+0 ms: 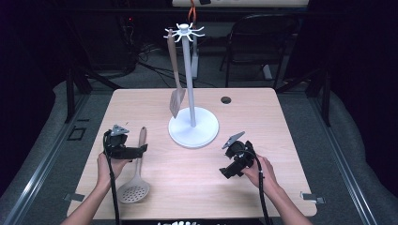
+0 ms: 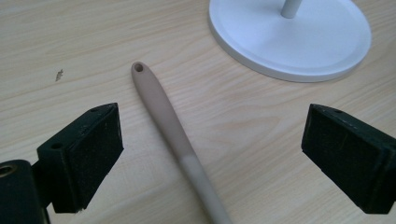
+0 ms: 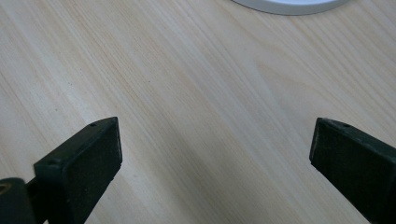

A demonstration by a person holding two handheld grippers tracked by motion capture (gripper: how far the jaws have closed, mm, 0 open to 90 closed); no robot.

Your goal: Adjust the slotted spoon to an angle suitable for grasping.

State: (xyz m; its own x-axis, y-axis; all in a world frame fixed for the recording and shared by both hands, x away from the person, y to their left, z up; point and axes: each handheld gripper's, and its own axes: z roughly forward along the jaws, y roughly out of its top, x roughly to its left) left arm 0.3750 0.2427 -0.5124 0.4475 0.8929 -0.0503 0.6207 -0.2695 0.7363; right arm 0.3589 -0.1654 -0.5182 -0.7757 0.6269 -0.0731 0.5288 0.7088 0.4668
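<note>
The left gripper (image 2: pixel 212 154) stands wide open astride the slotted spoon's (image 1: pixel 135 174) handle beside the white stand (image 1: pixel 193 125), ready to grasp; right gripper (image 3: pixel 215 158) waits released.

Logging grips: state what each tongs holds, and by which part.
Nothing is held. The left tongs stand open astride the slotted spoon's handle without touching it; the right tongs are open over bare table.

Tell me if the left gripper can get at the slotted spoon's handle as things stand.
Probably yes. The left gripper has its jaws wide apart with the slotted spoon's handle lying flat on the table between them, untouched. Nothing lies across it; the stand's base sits clear.
</note>
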